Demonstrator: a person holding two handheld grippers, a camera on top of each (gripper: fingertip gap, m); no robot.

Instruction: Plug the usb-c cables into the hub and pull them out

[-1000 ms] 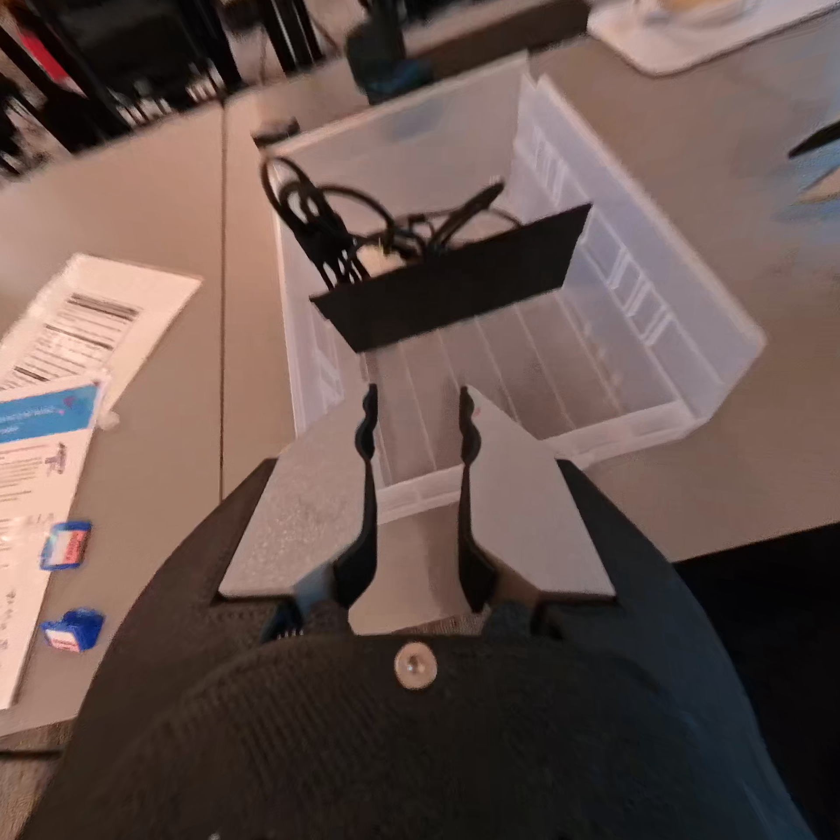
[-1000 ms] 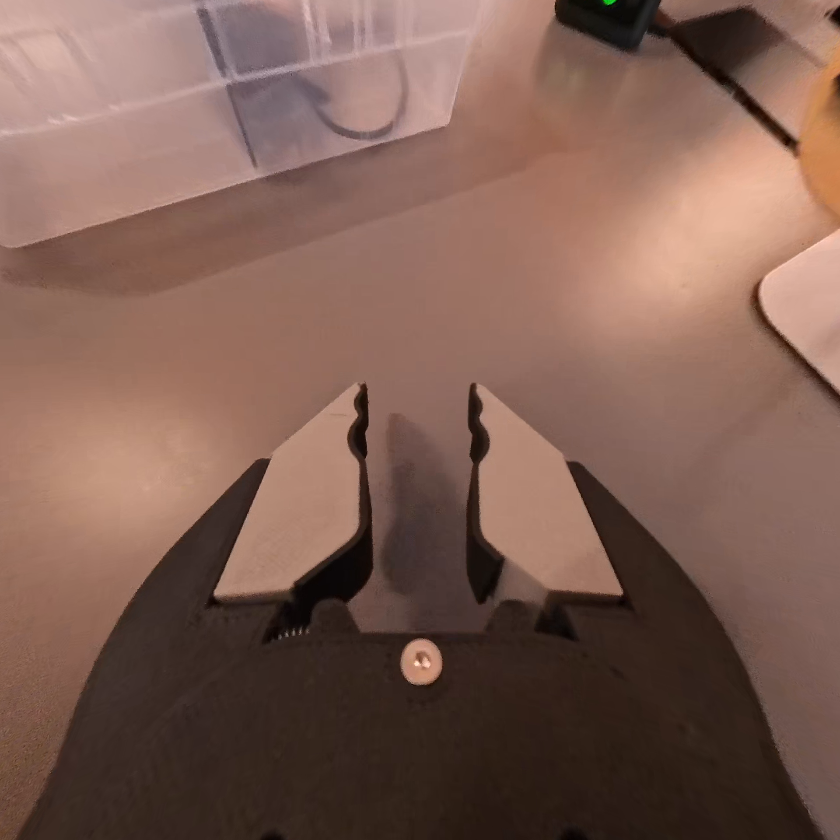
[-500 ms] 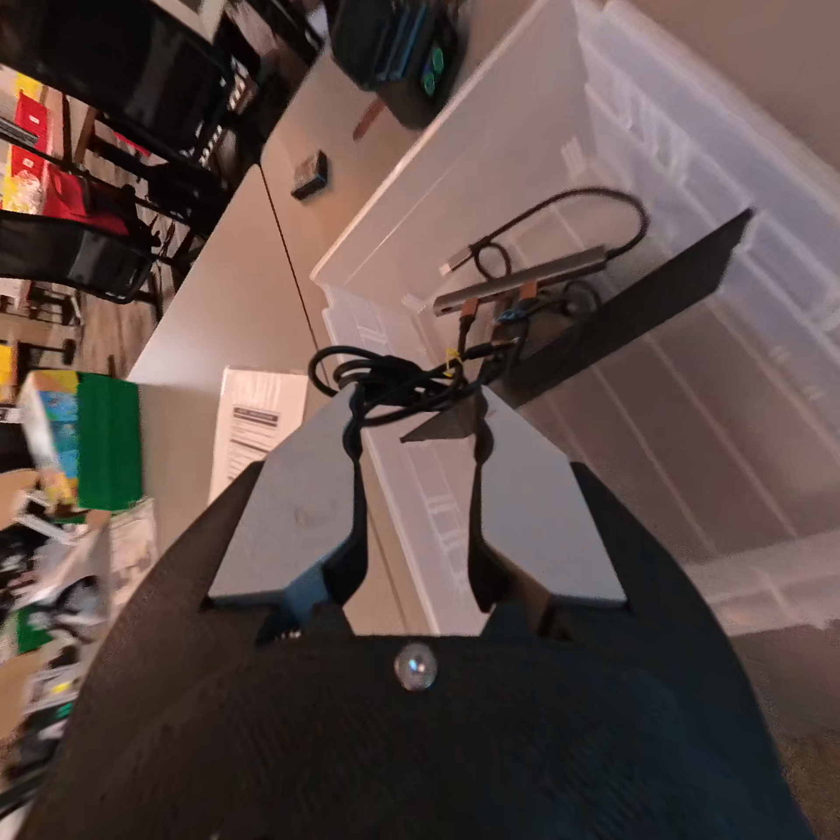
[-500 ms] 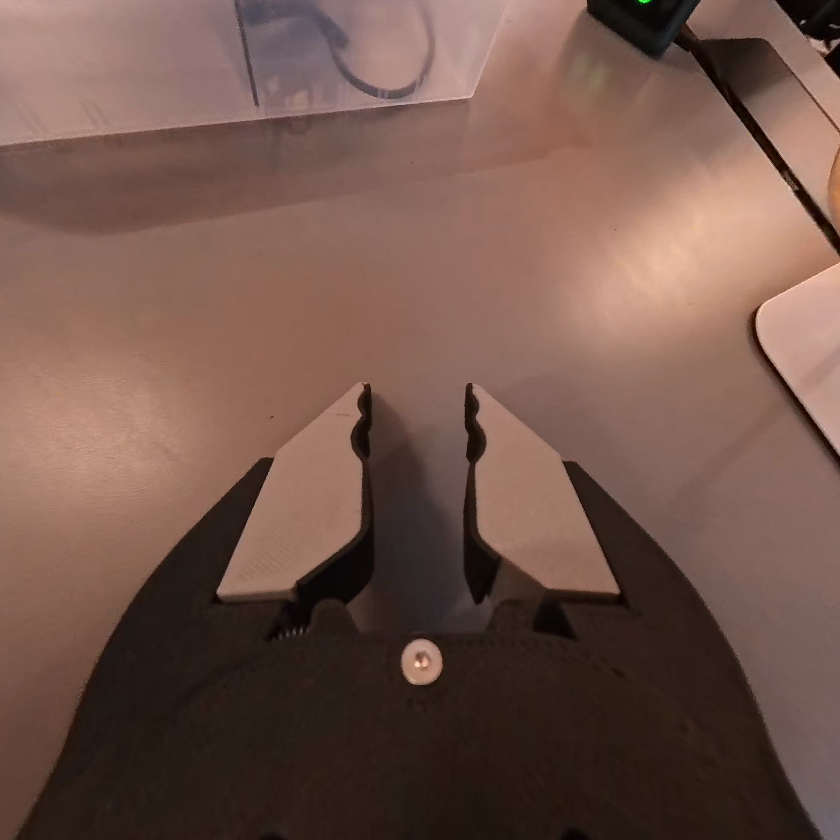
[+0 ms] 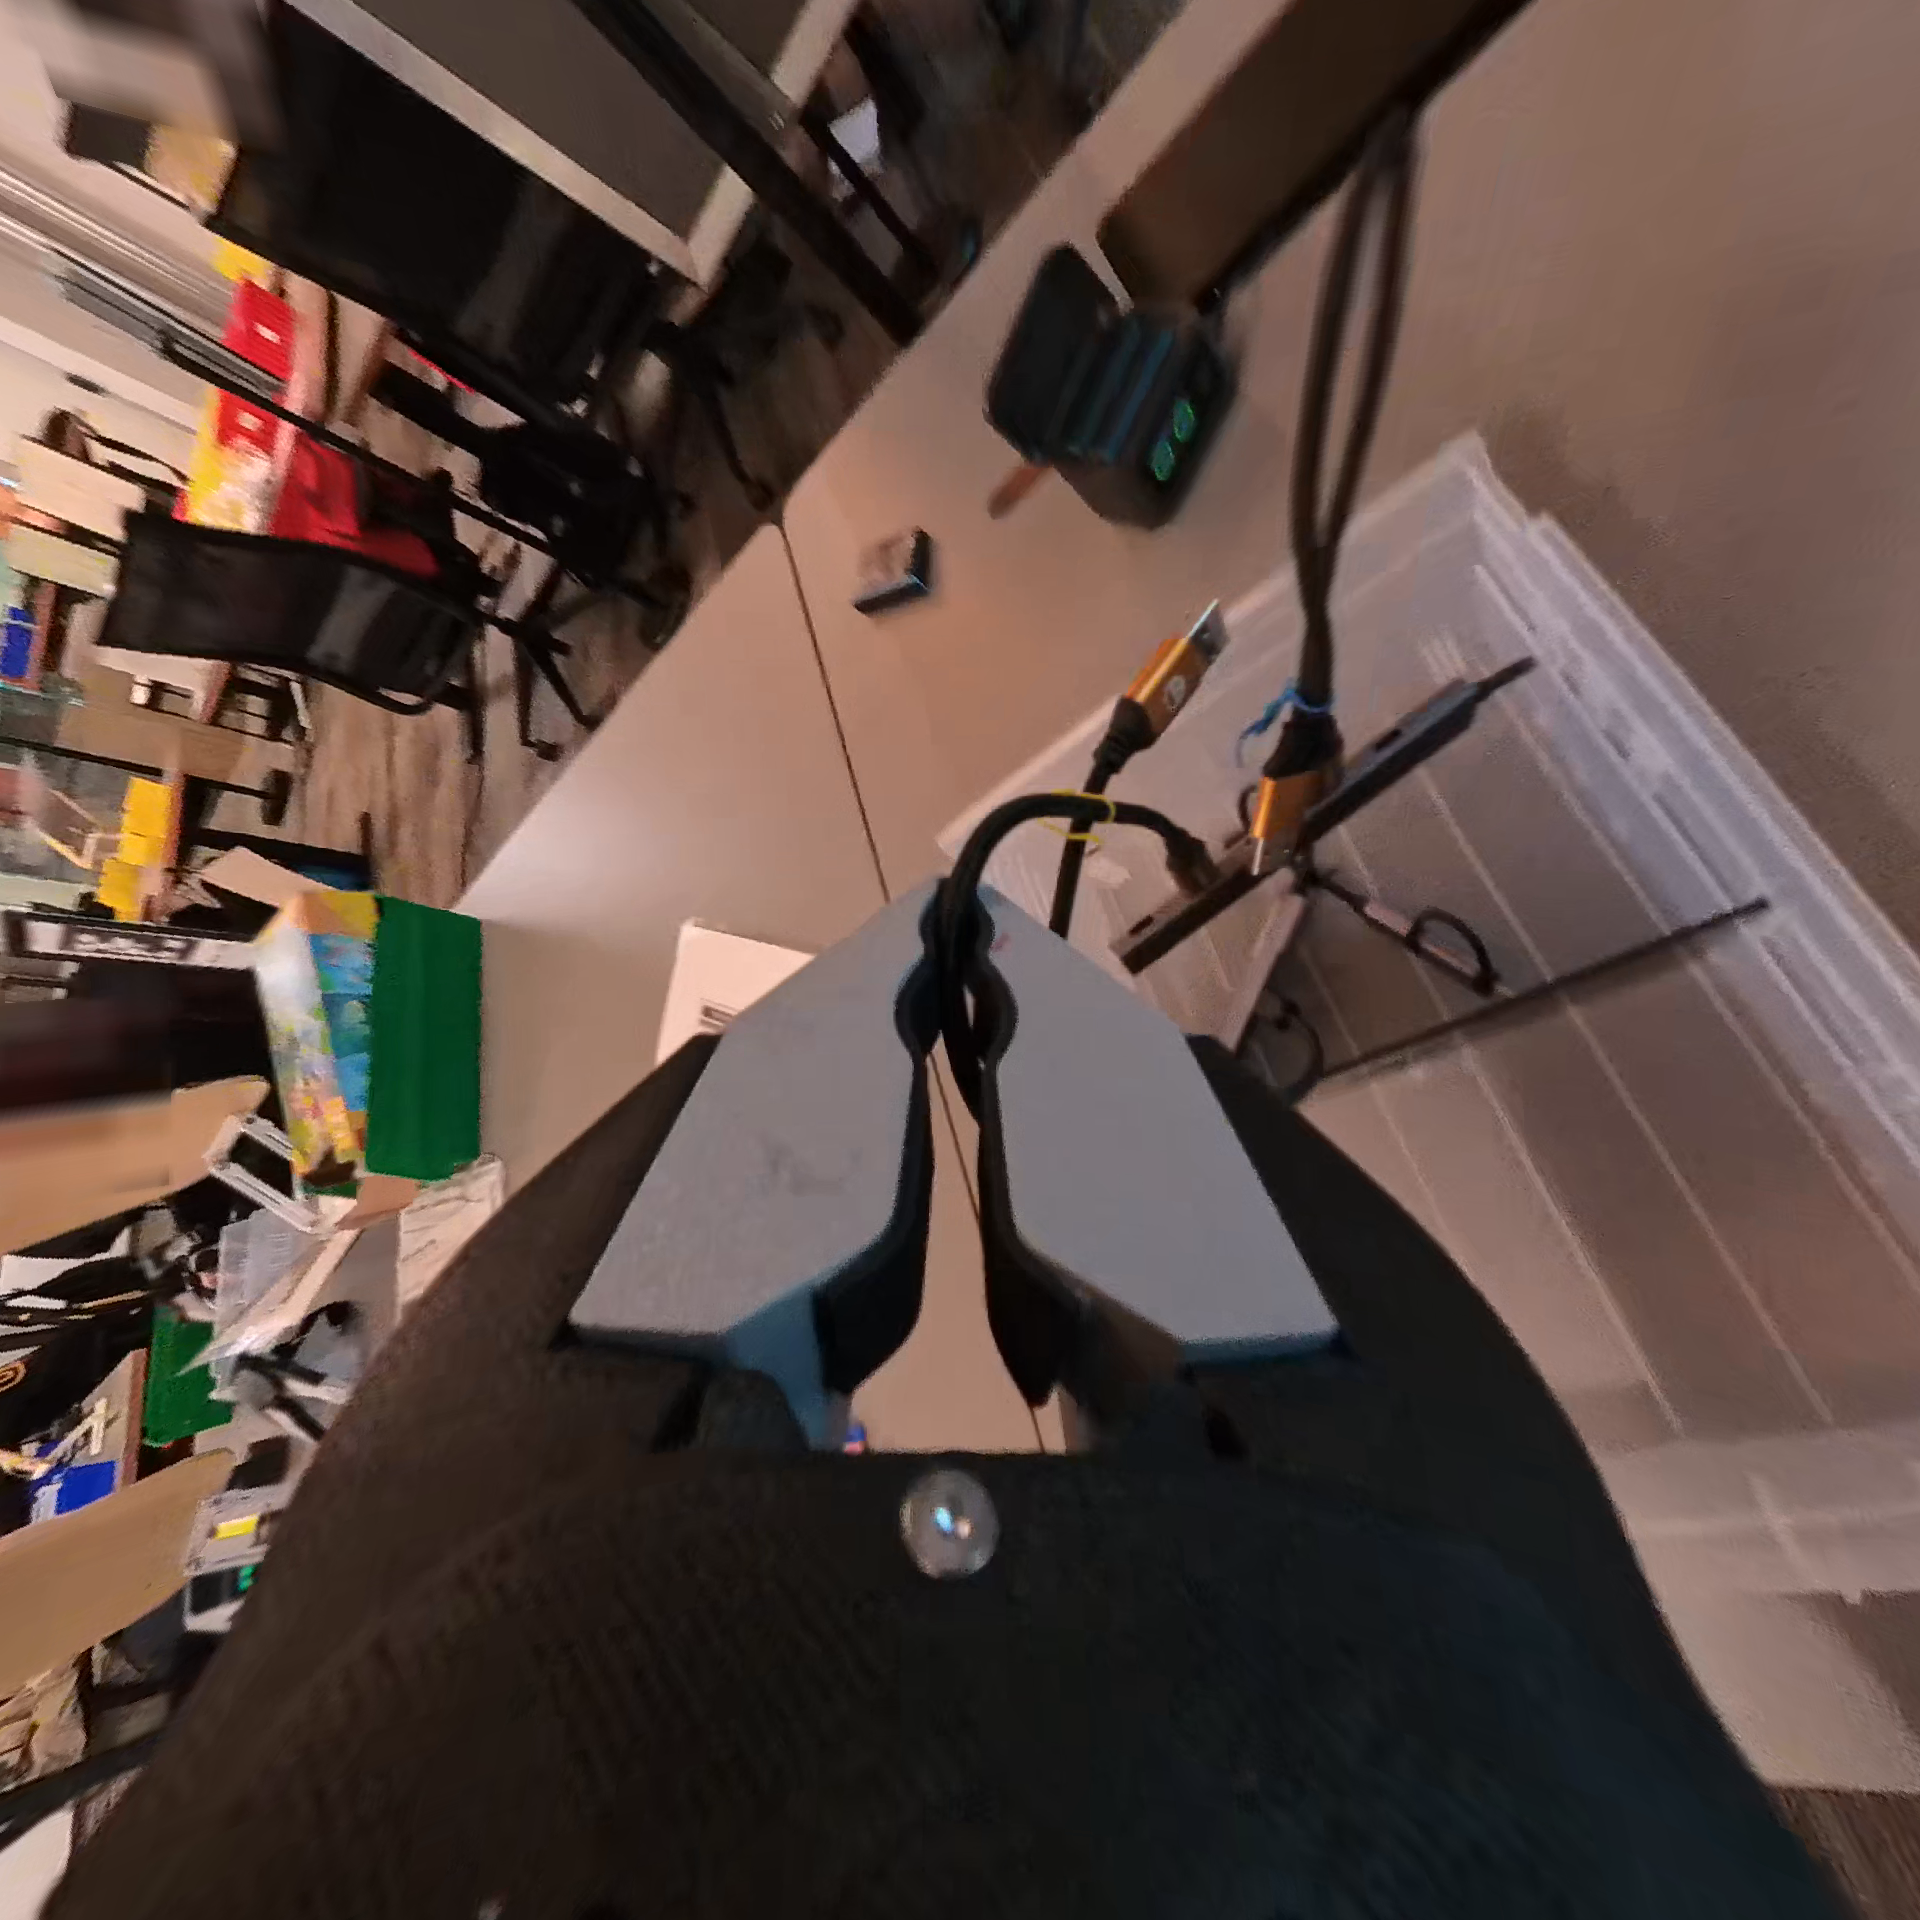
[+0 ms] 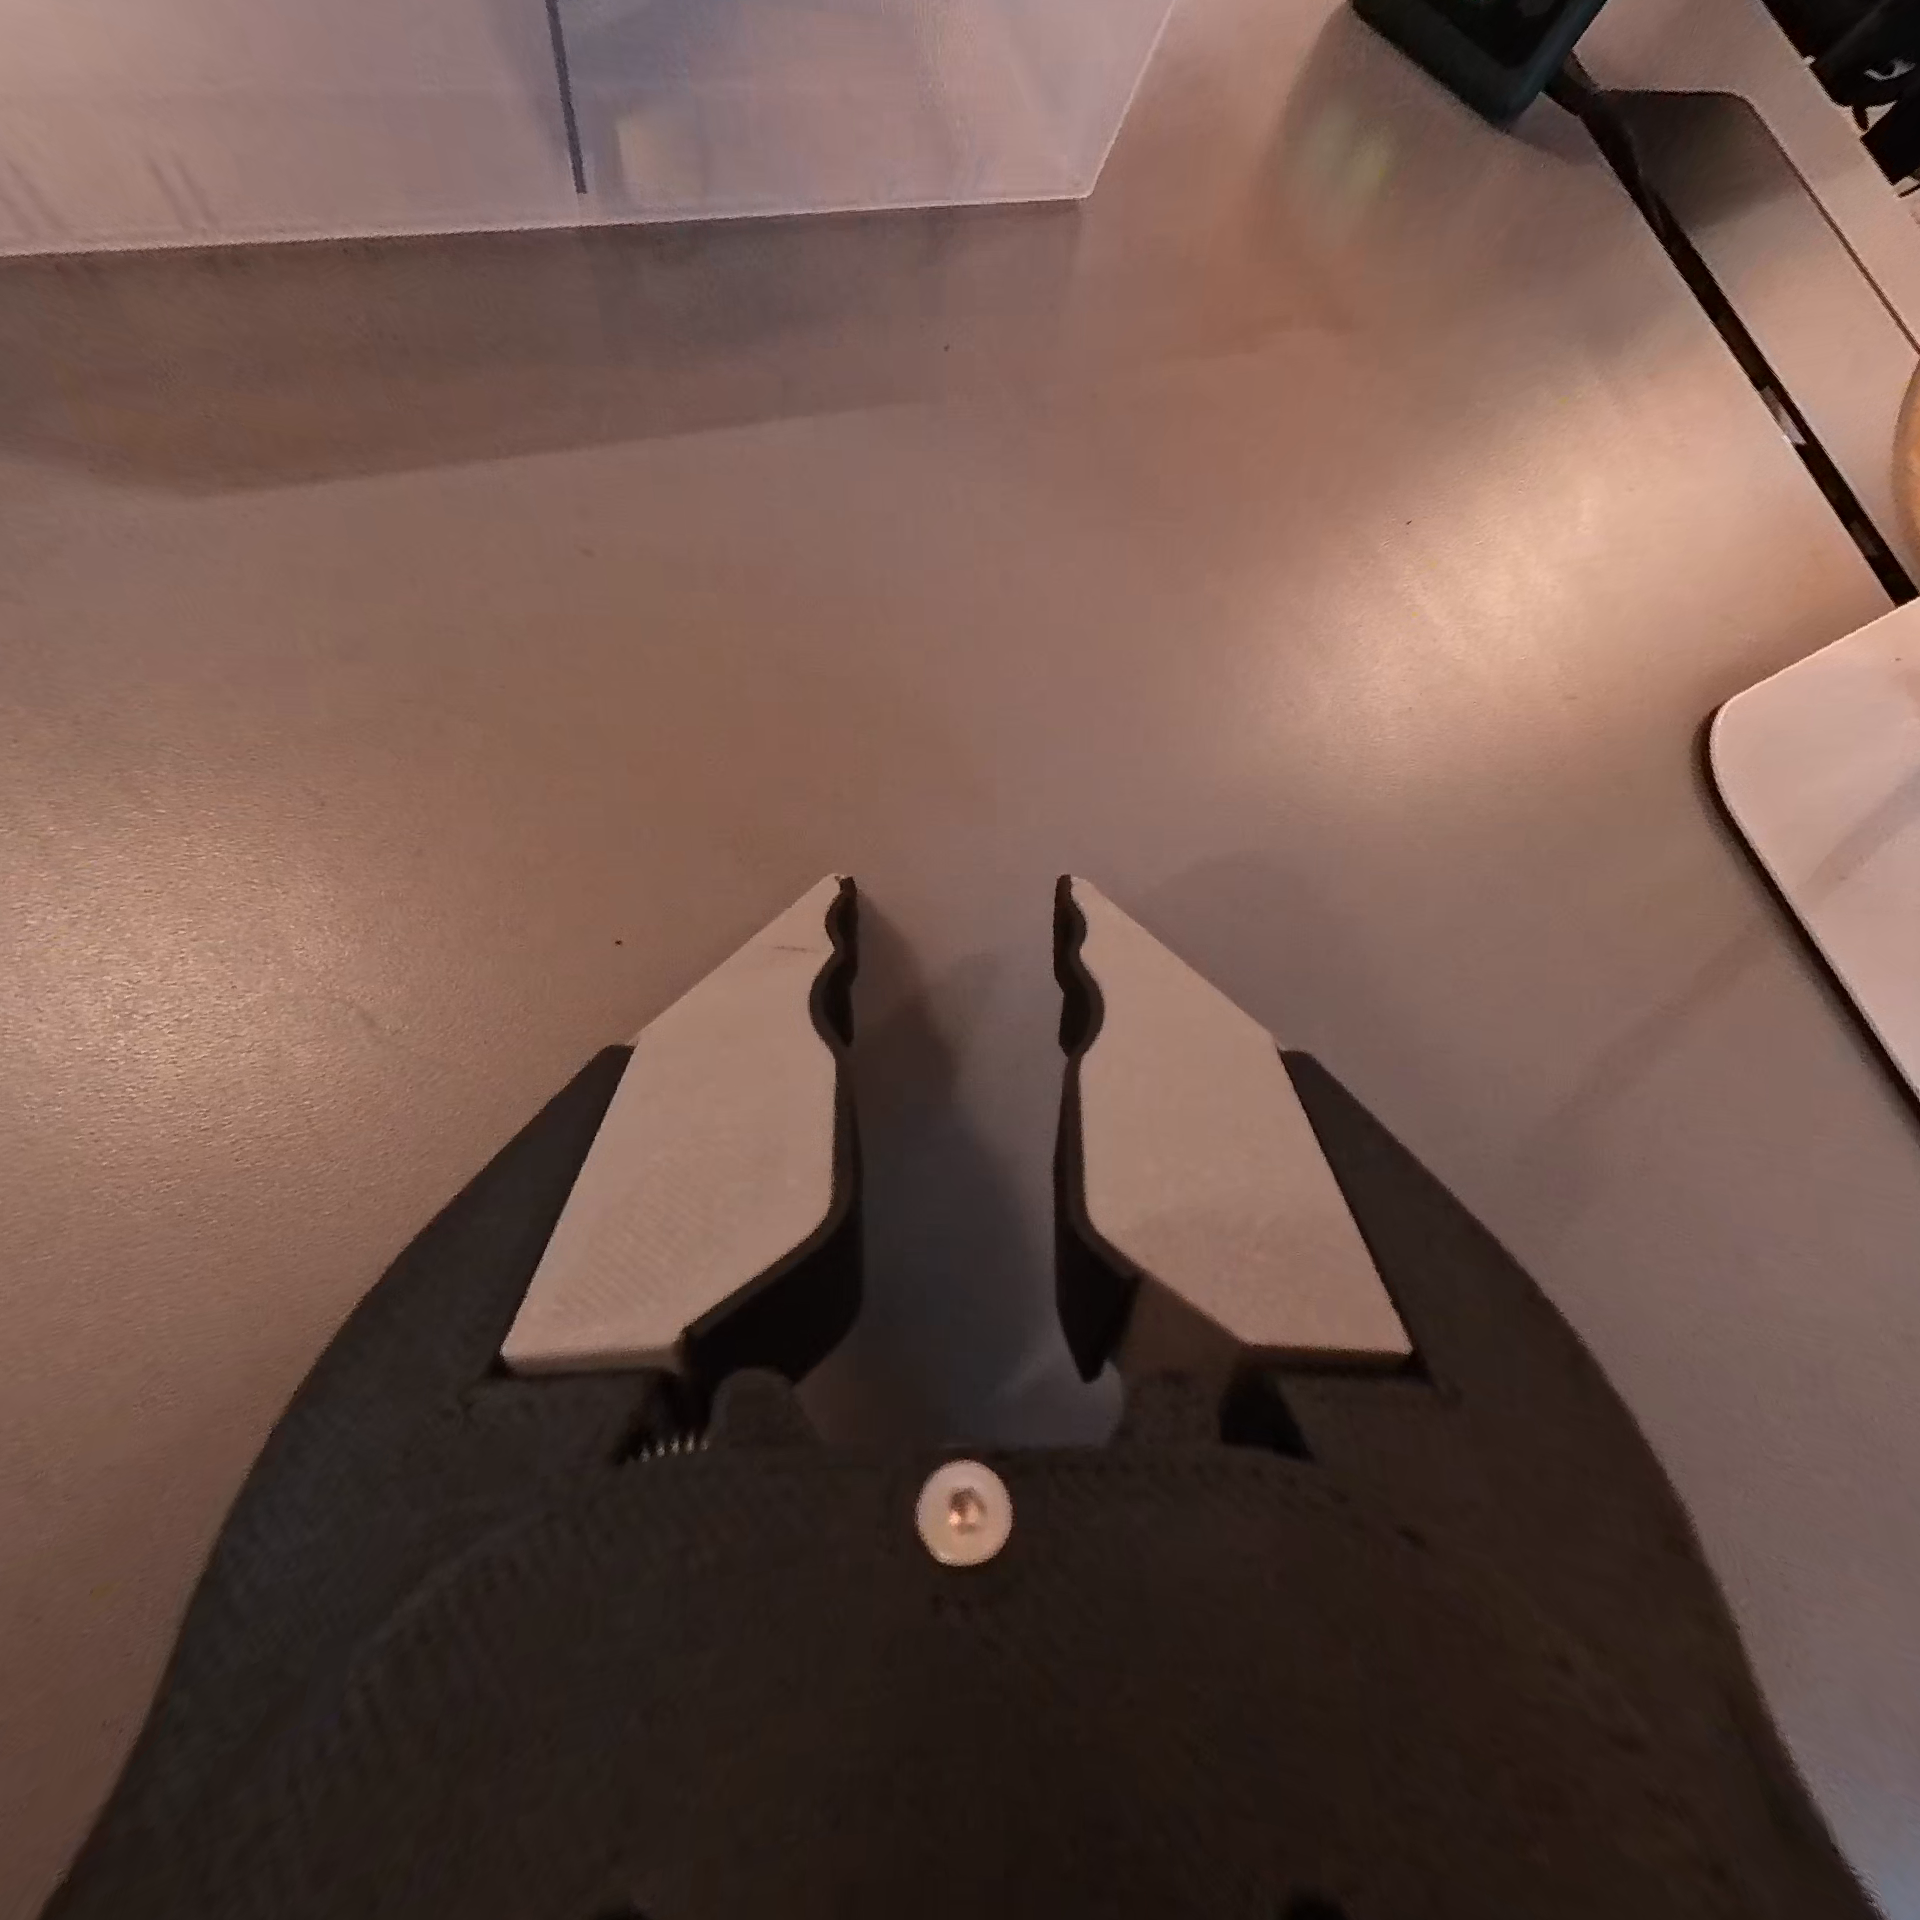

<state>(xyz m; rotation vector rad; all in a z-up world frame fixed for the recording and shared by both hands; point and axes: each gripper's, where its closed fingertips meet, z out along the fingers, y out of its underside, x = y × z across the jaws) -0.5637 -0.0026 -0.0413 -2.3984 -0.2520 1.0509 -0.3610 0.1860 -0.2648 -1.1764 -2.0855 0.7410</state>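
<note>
In the left wrist view my left gripper (image 5: pixel 951 920) is shut on a bundle of black usb-c cables (image 5: pixel 1023 816) bound with a yellow tie. The bundle is held up over the clear plastic bin (image 5: pixel 1621 1039). A slim grey hub (image 5: pixel 1392 753) hangs tilted just beyond my fingertips, with an orange-sleeved plug (image 5: pixel 1283 810) seated in it. A second orange plug (image 5: pixel 1174 665) sticks up free. Two black cables run from the hub toward the top of the view. My right gripper (image 6: pixel 954 894) is open and empty, low over the bare table (image 6: pixel 935 623).
A black divider (image 5: pixel 1538 987) stands across the bin. A dark charger box with green lights (image 5: pixel 1112 405) sits behind the bin. In the right wrist view the bin's wall (image 6: pixel 520 104) is ahead at the left. A white tray (image 6: pixel 1849 862) lies at the right. Tip to tip, the grippers are about 35 cm apart.
My left gripper has shut on the cable bundle and lifted it, and the hub and plugs came up with it. My right gripper stayed open and crept toward the bin.
</note>
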